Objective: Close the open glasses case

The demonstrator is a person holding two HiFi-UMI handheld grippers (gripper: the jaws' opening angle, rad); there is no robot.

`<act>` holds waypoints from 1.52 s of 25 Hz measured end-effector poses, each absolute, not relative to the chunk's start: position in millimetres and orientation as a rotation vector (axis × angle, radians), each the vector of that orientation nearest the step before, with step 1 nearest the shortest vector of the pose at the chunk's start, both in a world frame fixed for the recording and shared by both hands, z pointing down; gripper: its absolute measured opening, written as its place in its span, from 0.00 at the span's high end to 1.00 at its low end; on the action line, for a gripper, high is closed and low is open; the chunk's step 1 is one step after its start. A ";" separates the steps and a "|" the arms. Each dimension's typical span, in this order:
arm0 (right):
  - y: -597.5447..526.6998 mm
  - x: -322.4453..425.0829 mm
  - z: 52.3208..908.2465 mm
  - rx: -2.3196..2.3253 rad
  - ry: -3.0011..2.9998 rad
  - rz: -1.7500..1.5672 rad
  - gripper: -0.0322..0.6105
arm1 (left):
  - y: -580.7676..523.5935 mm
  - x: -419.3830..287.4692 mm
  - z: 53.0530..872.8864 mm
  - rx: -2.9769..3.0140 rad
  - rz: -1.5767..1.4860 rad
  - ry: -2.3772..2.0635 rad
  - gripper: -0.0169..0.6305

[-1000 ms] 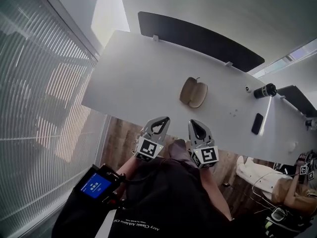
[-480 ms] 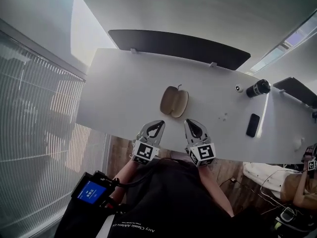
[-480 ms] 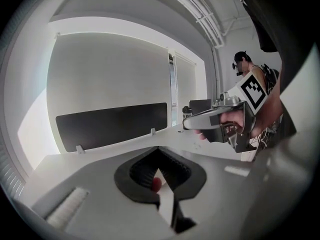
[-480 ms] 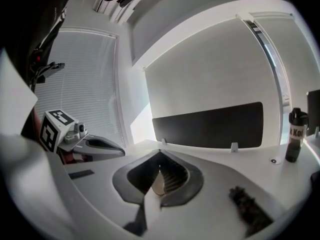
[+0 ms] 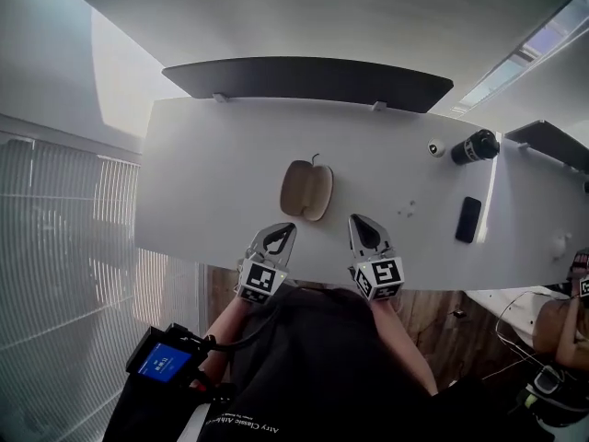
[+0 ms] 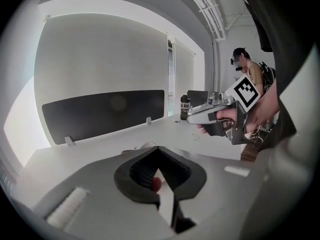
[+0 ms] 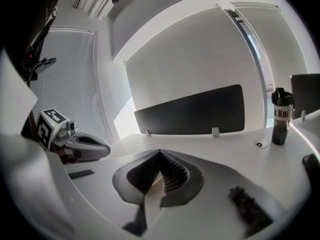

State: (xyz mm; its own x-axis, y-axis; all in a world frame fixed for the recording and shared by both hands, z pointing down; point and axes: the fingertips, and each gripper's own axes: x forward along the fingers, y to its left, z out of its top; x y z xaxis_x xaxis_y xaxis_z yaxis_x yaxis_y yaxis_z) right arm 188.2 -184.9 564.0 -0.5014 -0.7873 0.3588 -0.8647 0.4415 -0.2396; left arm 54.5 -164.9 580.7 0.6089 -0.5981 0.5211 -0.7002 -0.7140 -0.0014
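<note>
The open tan glasses case (image 5: 306,190) lies with both halves spread flat near the middle of the white table (image 5: 202,182). Both grippers hover at the table's near edge, short of the case. My left gripper (image 5: 286,228) is below and slightly left of it, shut with nothing between its tips. My right gripper (image 5: 356,220) is below and to its right, also shut and empty. In the left gripper view the shut jaw tips (image 6: 157,148) hide most of the case. A hand holds the right gripper (image 6: 192,119) off to the side. The right gripper view shows its own gripper (image 7: 160,153) and the left gripper (image 7: 103,151).
A dark divider panel (image 5: 304,81) runs along the table's far edge. At the right stand a black bottle (image 5: 474,145), a small round object (image 5: 435,147) and a black phone (image 5: 467,219). Window blinds (image 5: 64,247) fill the left. Another person (image 5: 561,330) is at the far right.
The head view has swung, so the case now sits further left and lower in it. Both grippers have come forward to the table's near edge, still shut.
</note>
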 end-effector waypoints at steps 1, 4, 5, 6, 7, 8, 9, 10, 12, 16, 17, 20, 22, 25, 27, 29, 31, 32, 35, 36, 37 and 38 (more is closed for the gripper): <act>-188.3 186.4 568.3 1.464 -2.469 0.585 0.95 | -171.4 50.1 582.8 2.638 0.716 -1.068 0.96; -203.2 176.7 577.3 1.499 -2.385 0.547 0.95 | -191.4 36.4 588.1 2.679 0.672 -1.025 0.96; -206.0 173.0 579.1 1.513 -2.358 0.536 0.95 | -195.2 31.0 590.1 2.678 0.669 -1.010 0.96; -207.1 170.3 580.8 1.529 -2.332 0.530 0.95 | -197.4 25.5 595.5 2.680 0.672 -0.991 0.96; -208.2 169.3 582.4 1.542 -2.307 0.529 0.95 | -199.4 20.9 604.5 2.689 0.683 -0.969 0.96; -210.4 169.9 583.8 1.550 -2.286 0.529 0.95 | -202.5 18.0 613.7 2.699 0.701 -0.947 0.96; -213.7 171.3 585.4 1.552 -2.267 0.530 0.95 | -207.6 16.8 619.6 2.707 0.716 -0.929 0.96; -217.3 172.3 587.1 1.548 -2.252 0.530 0.95 | -213.9 16.7 621.1 2.712 0.723 -0.918 0.96; -221.9 172.5 590.0 1.542 -2.228 0.535 0.95 | -224.5 17.5 619.4 2.716 0.719 -0.901 0.96; -227.6 164.2 601.9 1.534 -2.196 0.579 0.95 | -232.3 13.4 627.1 2.707 0.715 -0.858 0.96; -229.3 161.8 606.4 1.523 -2.194 0.588 0.95 | -232.9 12.6 631.3 2.702 0.719 -0.846 0.96; -231.0 158.7 618.1 1.493 -2.185 0.613 0.95 | -230.4 11.1 644.1 2.678 0.729 -0.823 0.96; -231.9 157.1 624.1 1.478 -2.178 0.629 0.95 | -227.1 8.9 654.4 2.658 0.741 -0.809 0.96; -231.2 159.1 637.4 1.468 -2.148 0.674 0.95 | -224.0 7.5 667.9 2.632 0.757 -0.794 0.96; -230.3 163.6 644.9 1.468 -2.122 0.699 0.95 | -223.1 9.9 671.8 2.620 0.756 -0.784 0.96; -232.2 167.4 649.2 1.467 -2.103 0.710 0.95 | -224.3 12.7 674.6 2.613 0.756 -0.774 0.96; -234.6 168.0 652.1 1.454 -2.096 0.709 0.95 | -225.0 14.4 679.2 2.602 0.758 -0.764 0.96; -235.8 167.4 653.7 1.446 -2.095 0.707 0.95 | -224.7 14.8 682.5 2.596 0.762 -0.758 0.96; -239.4 165.8 655.6 1.435 -2.096 0.708 0.95 | -225.2 14.8 690.3 2.585 0.783 -0.750 0.96; -240.4 165.4 655.4 1.434 -2.098 0.708 0.95 | -226.2 14.8 691.9 2.580 0.787 -0.752 0.96; -241.0 164.8 655.3 1.430 -2.101 0.708 0.95 | -227.1 14.5 693.4 2.572 0.787 -0.755 0.96; -241.4 163.9 655.7 1.427 -2.103 0.707 0.95 | -227.5 14.1 694.8 2.565 0.786 -0.758 0.96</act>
